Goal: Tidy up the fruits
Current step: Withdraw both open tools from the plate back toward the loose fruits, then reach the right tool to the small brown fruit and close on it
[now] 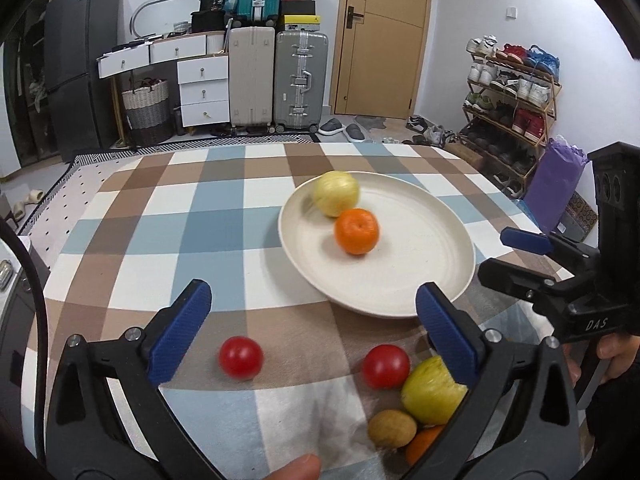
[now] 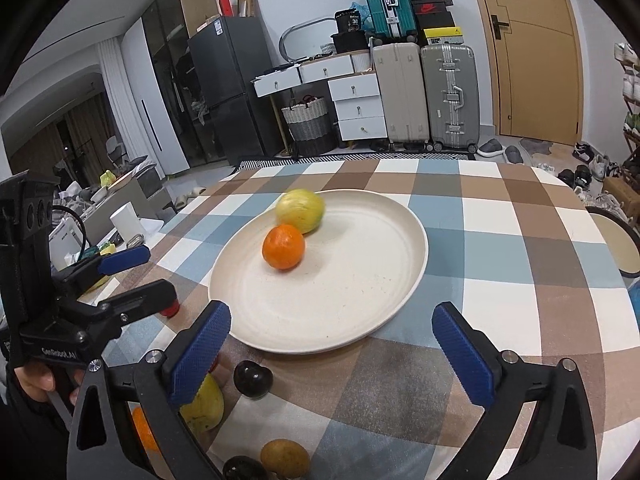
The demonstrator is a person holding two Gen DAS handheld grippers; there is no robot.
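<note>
A cream plate (image 1: 420, 280) (image 2: 360, 332) sits mid-table on the checked cloth. On it lie a yellow-green fruit (image 1: 335, 193) (image 2: 301, 210) and an orange (image 1: 356, 231) (image 2: 283, 247), touching each other. My left gripper (image 1: 314, 300) (image 2: 148, 274) is open and empty, near the plate's front left rim. My right gripper (image 2: 331, 320) (image 1: 508, 256) is open and empty before the plate's front rim. On the cloth near me lie two red fruits (image 1: 241, 357) (image 1: 386, 366), a green-yellow fruit (image 1: 430, 390) (image 2: 204, 404), a brown fruit (image 1: 392, 428) (image 2: 285, 458), a half-hidden orange (image 1: 426, 444) and a dark fruit (image 2: 253, 378).
The table's far edge (image 1: 280, 146) borders a patterned rug. A chair (image 2: 616, 244) stands at the table's right side. A low table with a white cup (image 2: 126, 220) is at the left. Suitcases (image 1: 276, 80), drawers and a shoe rack (image 1: 512, 92) line the walls.
</note>
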